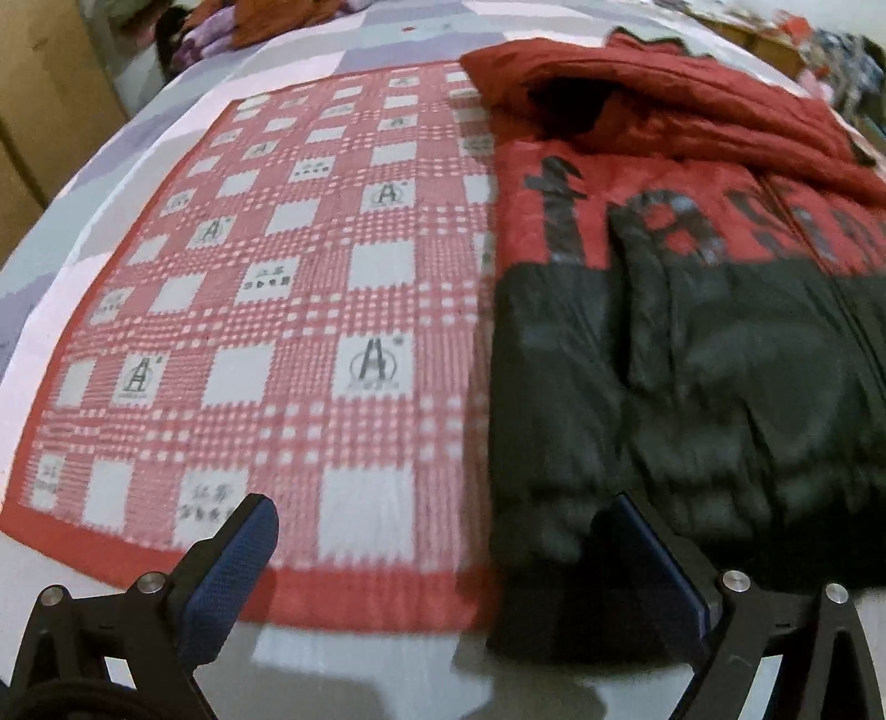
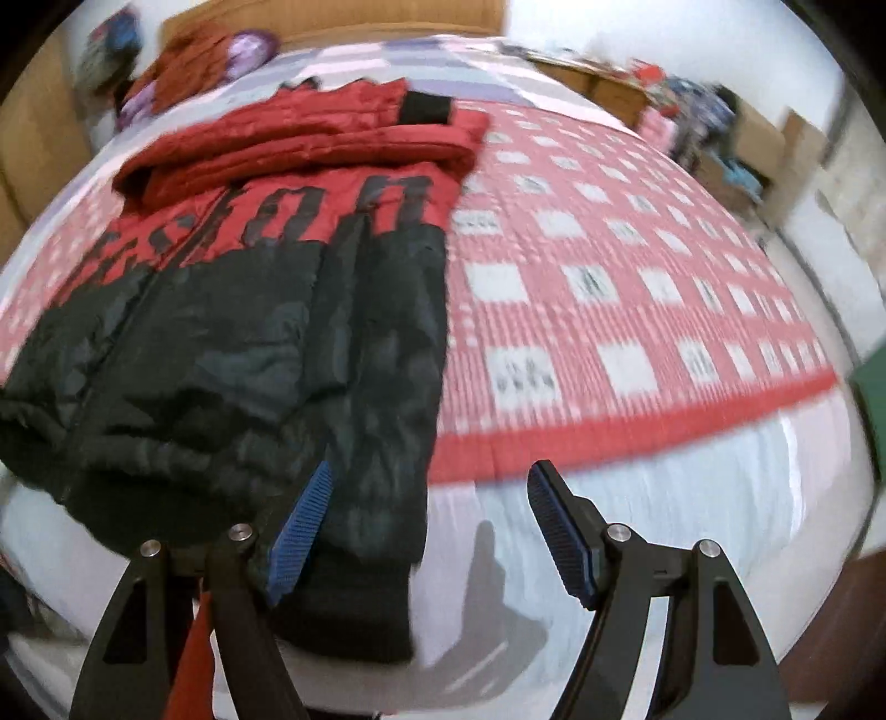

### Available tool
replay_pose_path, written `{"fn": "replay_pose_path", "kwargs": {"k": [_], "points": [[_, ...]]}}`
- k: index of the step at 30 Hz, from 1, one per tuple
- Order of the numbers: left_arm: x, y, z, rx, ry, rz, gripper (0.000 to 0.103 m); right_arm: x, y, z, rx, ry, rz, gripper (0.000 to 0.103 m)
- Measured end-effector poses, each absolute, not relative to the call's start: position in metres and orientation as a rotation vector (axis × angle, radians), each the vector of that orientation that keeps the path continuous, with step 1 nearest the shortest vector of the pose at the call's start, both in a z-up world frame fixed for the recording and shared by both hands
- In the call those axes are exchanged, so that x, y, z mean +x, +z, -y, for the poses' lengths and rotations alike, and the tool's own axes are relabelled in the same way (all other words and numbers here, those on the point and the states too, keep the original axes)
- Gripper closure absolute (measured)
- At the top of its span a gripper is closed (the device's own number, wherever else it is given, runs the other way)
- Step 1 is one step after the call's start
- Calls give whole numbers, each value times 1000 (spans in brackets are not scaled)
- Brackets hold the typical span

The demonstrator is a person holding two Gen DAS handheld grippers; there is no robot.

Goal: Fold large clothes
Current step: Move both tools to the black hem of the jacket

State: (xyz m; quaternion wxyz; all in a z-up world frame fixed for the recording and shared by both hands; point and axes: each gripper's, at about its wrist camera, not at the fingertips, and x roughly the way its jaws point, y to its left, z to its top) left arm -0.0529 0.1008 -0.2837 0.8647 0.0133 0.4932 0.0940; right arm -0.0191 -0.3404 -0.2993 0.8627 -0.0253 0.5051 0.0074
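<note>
Hovering over the near edge of the bed, the left gripper (image 1: 443, 559) has its jaws spread wide and nothing is between them; its right finger hangs over the black hem of the jacket (image 1: 681, 354), but whether it touches the cloth cannot be told through the blur. The right gripper (image 2: 429, 523) is also wide open and holds nothing, with its left finger over the black lower corner of the jacket (image 2: 232, 343) and its right finger over the pale bed sheet (image 2: 664, 498).

The jacket lies flat on the bed, black in the lower half and red in the upper half, with large dark letters across the chest. Its red sleeves are folded over the top part, one black cuff (image 2: 423, 111) showing. Under the jacket and beside it a red and white checked blanket (image 1: 288, 310) is spread on the sheet.

Farther away, a heap of other clothes (image 1: 243, 22) lies at the head of the bed. Cardboard boxes (image 2: 769, 144) stand beside the bed at the right; what is in them is too blurred to tell.
</note>
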Motion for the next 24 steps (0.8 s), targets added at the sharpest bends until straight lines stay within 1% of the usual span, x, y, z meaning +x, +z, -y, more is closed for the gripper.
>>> {"fn": "replay_pose_path", "kwargs": {"k": [7, 13, 21, 24], "points": [[-91, -293, -117, -2, 198, -1085, 4, -64, -304, 331, -65, -30, -1120, 27], [-101, -305, -118, 3, 176, -1096, 4, -90, -308, 324, -82, -40, -1143, 27], [-76, -303, -113, 24, 183, -1009, 4, -97, -314, 315, -89, -51, -1143, 27], [-66, -303, -112, 41, 192, -1001, 3, -95, -312, 312, -88, -46, -1135, 27]]}}
